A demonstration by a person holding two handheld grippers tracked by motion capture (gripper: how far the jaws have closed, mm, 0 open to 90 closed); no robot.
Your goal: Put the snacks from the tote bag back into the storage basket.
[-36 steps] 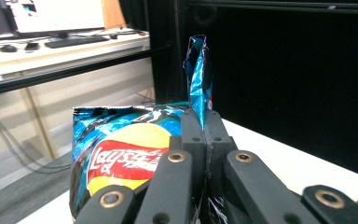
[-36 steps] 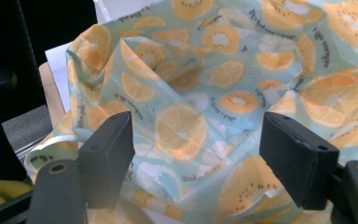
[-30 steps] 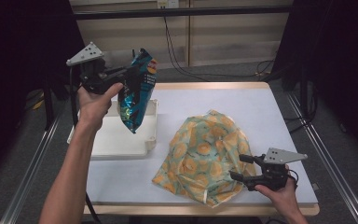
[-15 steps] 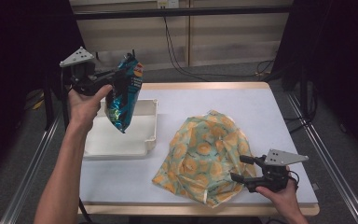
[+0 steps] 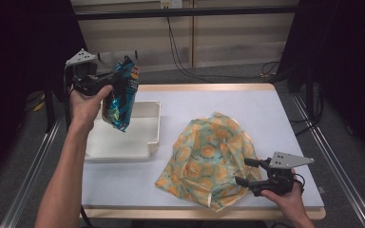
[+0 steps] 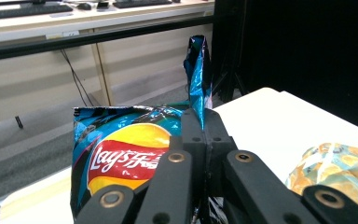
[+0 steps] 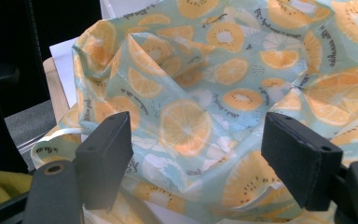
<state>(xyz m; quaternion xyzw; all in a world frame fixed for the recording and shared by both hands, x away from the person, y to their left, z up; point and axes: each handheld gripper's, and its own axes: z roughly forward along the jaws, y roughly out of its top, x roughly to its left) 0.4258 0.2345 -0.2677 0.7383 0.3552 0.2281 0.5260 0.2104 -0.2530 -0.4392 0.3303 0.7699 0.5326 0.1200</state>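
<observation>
Left gripper point(image 6: 204, 122) clamped on chip bag point(image 6: 121, 158) (blue, Lay's), patterned cloth point(image 6: 335, 168) beyond

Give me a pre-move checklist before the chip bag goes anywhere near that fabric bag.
1. Left gripper clamped on the chip bag: ok, jaws shut on its top edge.
2. Chip bag lifted off the tray: ok, it hangs above it.
3. Right gripper open: ok, jaws spread wide.
4. Right gripper holding the fabric bag: not ok, jaws sit at its edge, nothing pinched.
5. Fabric bag mouth open: cannot tell, it lies crumpled.
</observation>
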